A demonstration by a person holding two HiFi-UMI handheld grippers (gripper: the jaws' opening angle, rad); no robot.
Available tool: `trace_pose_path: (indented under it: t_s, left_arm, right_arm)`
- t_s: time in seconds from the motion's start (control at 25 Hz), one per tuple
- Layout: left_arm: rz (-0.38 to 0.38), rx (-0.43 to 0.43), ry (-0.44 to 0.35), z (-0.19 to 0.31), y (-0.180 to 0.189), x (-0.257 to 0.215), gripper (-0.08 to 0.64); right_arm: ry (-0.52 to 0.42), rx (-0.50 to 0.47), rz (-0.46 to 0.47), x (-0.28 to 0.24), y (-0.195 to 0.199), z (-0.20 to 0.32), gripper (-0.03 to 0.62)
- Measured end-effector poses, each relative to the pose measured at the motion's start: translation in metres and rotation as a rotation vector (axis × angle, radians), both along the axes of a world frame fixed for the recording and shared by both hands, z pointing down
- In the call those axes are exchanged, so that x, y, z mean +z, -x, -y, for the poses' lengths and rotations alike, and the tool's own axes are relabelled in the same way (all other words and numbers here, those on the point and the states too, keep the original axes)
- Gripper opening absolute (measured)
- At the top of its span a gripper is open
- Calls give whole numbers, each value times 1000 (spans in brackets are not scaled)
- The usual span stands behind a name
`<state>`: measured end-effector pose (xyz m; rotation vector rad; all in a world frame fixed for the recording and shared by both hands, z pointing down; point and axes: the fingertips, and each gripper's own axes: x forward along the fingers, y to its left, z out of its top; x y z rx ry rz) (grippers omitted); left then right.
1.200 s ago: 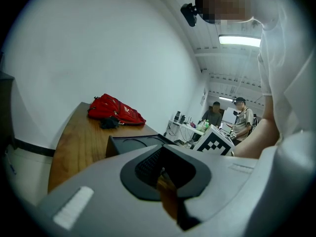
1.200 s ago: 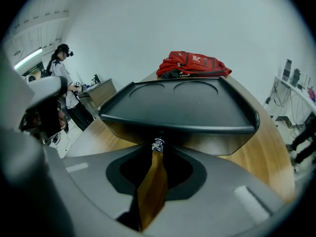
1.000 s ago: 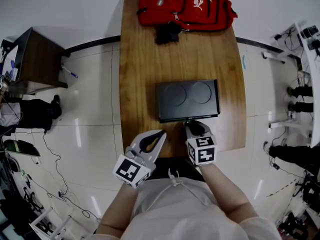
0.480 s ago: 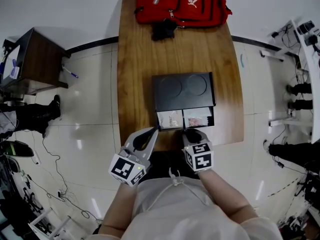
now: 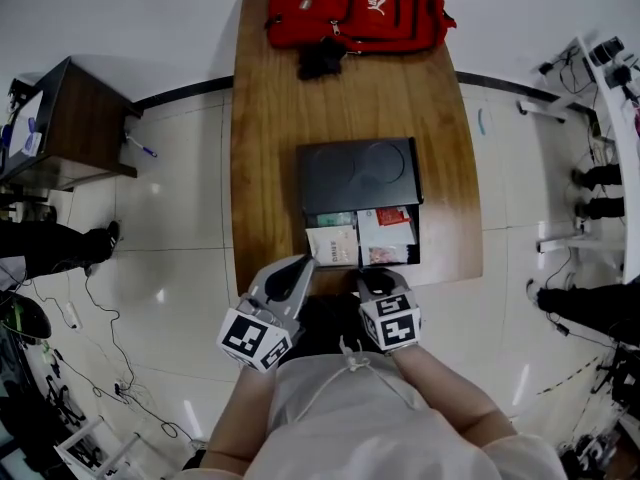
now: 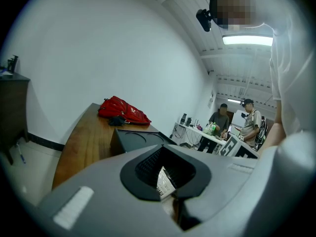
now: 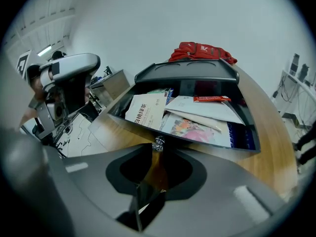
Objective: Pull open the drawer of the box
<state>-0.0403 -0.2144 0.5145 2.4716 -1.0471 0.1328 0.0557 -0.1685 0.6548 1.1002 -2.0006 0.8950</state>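
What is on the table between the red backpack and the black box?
In the head view, only a small dark bundle, right by the red backpack; the table from there to the black box is bare wood.

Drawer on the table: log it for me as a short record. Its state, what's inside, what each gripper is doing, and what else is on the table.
drawer: pulled out of the black box, toward the person
contents: booklet, loose papers, red packet
right gripper: fingers closed on the drawer's small knob
left gripper: fingers together, holding nothing, near the drawer's left front corner
also on table: red backpack at the far end
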Motion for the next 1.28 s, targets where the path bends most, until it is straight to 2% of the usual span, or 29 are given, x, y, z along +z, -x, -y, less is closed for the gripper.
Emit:
trace_pose_path:
  t_s: [0.44,0.68,0.76,0.92,1.04,1.28]
  left_arm:
    - [4,-21,3,-12,0,5,6]
    - [9,-33,-24,-17,-3,-4,6]
    - [10,-34,-39,-18,-8,-10,6]
    - [-9,-43,-78,-15,-17,-40,6]
    - [-16,-43,-129,-14,-20,-67,6]
    - [-5,-65,-161,-28,-16,-85,6]
  right_arm:
    - [-5,1,19,-1,-3,-6,72]
    - [-52,10,93,-34,-2,-12,104]
    - [-103,18,114,-53,-8,-8,102]
    - [-280,47,111,-99,-31,15,12]
    - [-385,60,108,-131,-44,29,6]
    - [-568,-11,221,-185,-43,29,6]
